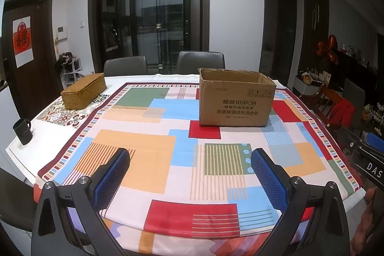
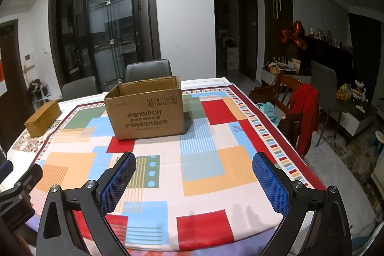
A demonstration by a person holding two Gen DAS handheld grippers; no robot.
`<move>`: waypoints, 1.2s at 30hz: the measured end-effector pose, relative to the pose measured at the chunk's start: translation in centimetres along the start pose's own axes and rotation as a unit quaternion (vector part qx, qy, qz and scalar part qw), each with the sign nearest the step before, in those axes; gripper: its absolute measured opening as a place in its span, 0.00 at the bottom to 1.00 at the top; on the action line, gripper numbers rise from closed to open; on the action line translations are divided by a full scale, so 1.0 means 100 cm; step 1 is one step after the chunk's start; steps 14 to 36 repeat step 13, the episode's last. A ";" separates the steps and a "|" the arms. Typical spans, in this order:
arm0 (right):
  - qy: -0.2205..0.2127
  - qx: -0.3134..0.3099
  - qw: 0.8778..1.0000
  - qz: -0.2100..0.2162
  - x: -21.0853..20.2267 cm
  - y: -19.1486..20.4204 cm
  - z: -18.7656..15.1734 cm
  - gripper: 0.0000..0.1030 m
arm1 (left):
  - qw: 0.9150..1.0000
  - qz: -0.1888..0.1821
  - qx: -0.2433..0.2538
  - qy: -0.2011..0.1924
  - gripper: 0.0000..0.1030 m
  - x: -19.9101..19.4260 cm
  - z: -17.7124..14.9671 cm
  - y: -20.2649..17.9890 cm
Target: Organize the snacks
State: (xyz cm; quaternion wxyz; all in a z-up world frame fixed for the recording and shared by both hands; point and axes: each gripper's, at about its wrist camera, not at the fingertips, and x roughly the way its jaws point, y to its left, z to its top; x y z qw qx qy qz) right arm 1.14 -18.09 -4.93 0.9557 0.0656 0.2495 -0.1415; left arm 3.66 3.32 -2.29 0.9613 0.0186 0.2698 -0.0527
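An open brown cardboard box [image 1: 236, 100] printed "KUPOH" stands upright on the far half of the table; it also shows in the right wrist view [image 2: 146, 109]. Its inside is hidden from both views. No loose snacks show on the table. My left gripper [image 1: 189, 155] is open and empty, held above the near edge of the table, well short of the box. My right gripper [image 2: 193, 160] is open and empty, also above the near edge. The body of the left gripper [image 2: 19, 191] shows at the left edge of the right wrist view.
A colourful patterned tablecloth [image 1: 153, 160] covers the table. A lidded woven basket [image 1: 82, 92] sits at the far left and a black mug [image 1: 22, 131] at the left edge. Grey chairs [image 1: 200, 61] stand behind the table. A wooden chair with red clothing [image 2: 302, 116] stands at the right.
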 end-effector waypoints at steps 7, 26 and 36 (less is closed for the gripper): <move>0.000 0.001 1.000 -0.001 0.000 0.001 0.001 0.96 | 1.000 -0.002 0.000 0.002 1.00 0.001 0.000 0.001; -0.001 0.000 1.000 -0.001 0.000 0.000 0.001 0.96 | 1.000 -0.004 0.000 0.000 1.00 0.001 0.001 0.000; -0.001 0.000 1.000 -0.001 0.000 0.000 0.001 0.96 | 1.000 -0.004 0.000 0.000 1.00 0.001 0.001 0.000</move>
